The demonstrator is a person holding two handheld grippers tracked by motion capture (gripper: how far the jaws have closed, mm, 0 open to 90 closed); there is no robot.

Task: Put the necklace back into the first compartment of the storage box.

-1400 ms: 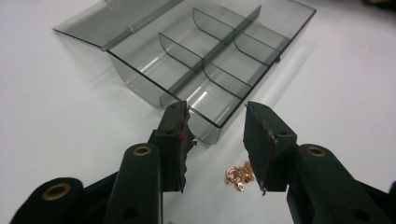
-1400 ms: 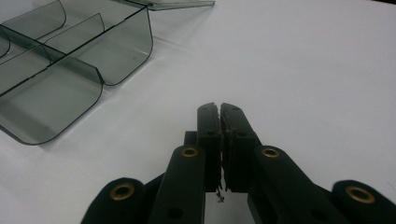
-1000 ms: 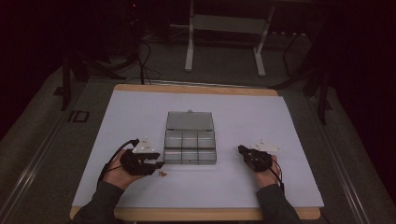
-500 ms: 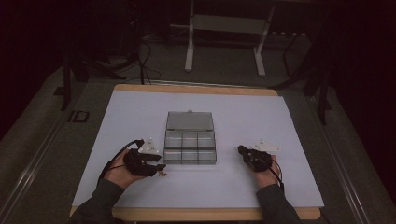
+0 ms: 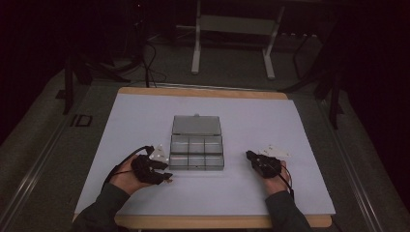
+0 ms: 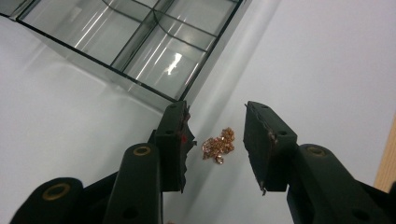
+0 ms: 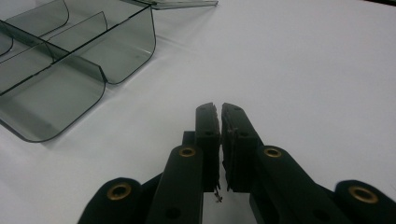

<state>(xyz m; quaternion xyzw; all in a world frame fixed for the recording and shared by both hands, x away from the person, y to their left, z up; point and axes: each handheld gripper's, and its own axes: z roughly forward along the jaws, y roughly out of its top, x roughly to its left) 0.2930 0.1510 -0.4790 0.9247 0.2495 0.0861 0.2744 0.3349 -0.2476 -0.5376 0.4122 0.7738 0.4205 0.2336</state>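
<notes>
Left gripper [image 6: 212, 140] fingers parted over gold chain [image 6: 218, 145], right gripper [image 7: 220, 112] fingers closed, empty, "ID" floor marking [image 5: 80, 120]

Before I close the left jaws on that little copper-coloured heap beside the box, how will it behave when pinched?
The heap looks like a loose tangle of fine links, so it will probably be floppy and dangle. It seems tiny and light. Lying flat on the table between the open left gripper jaws, it may slip out or snag partway.
</notes>
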